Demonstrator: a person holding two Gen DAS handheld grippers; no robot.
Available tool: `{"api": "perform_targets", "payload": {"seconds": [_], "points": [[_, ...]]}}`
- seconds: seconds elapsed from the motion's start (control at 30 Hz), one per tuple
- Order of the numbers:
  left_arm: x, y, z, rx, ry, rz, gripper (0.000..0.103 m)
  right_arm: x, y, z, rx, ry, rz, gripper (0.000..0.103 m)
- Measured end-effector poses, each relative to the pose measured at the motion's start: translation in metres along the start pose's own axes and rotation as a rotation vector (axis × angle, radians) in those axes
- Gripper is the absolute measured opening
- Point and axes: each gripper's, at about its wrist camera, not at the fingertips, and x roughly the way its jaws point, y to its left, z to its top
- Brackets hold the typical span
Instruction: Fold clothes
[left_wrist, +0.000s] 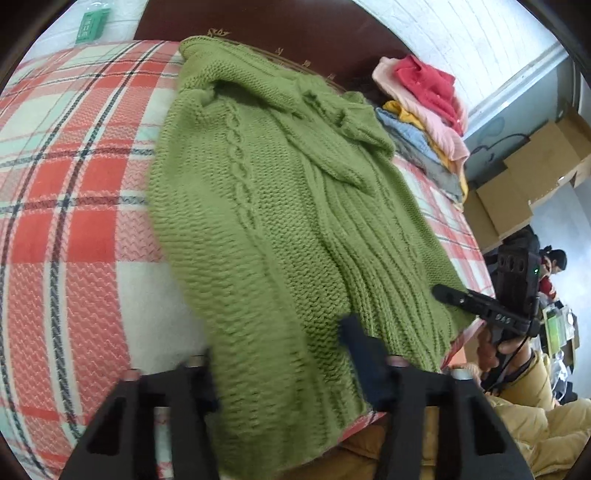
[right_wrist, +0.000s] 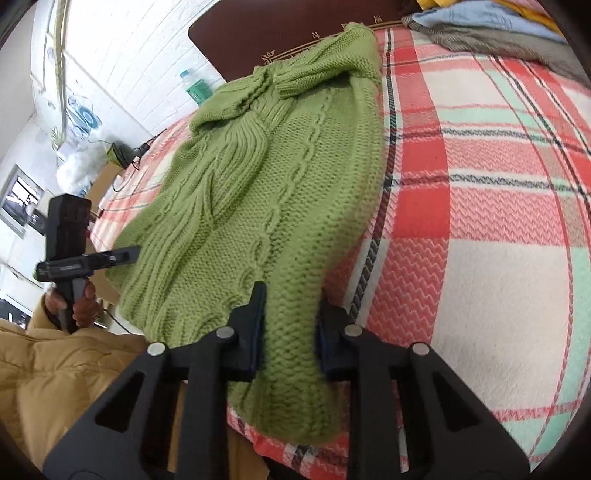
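Observation:
A green cable-knit sweater (left_wrist: 280, 206) lies lengthwise on the plaid bed cover (left_wrist: 70, 206), its sleeves folded in over the body and its hem at the near edge. My left gripper (left_wrist: 280, 354) straddles the hem's left corner with its jaws wide apart around the knit. In the right wrist view the sweater (right_wrist: 280, 177) runs away from me, and my right gripper (right_wrist: 291, 317) has its jaws close against both sides of the hem's right corner. Each gripper shows in the other's view: the right one (left_wrist: 465, 299) and the left one (right_wrist: 110, 256).
A stack of folded clothes (left_wrist: 424, 107), red, pink, yellow, blue and grey, sits at the far right of the bed by the dark headboard (left_wrist: 295, 26). Cardboard boxes (left_wrist: 532, 173) stand beyond the bed. A bottle (right_wrist: 194, 86) stands by the white wall.

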Motion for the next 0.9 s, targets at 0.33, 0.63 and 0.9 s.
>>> {"api": "perform_targets", "payload": {"seconds": [0.33,0.63,0.9], "points": [[0.003,0.007,0.002,-0.045,0.041,-0.047,0.036,0.001,-0.002,-0.002,0.024,0.027,0.098,0.020],[-0.011,0.024,0.014,-0.214,0.015,-0.195,0.021,-0.019,0.000,0.011,0.082,-0.077,0.261,0.018],[-0.036,0.022,0.047,-0.284,-0.062,-0.339,0.021,-0.036,0.009,0.048,0.093,-0.195,0.396,0.018]]}}
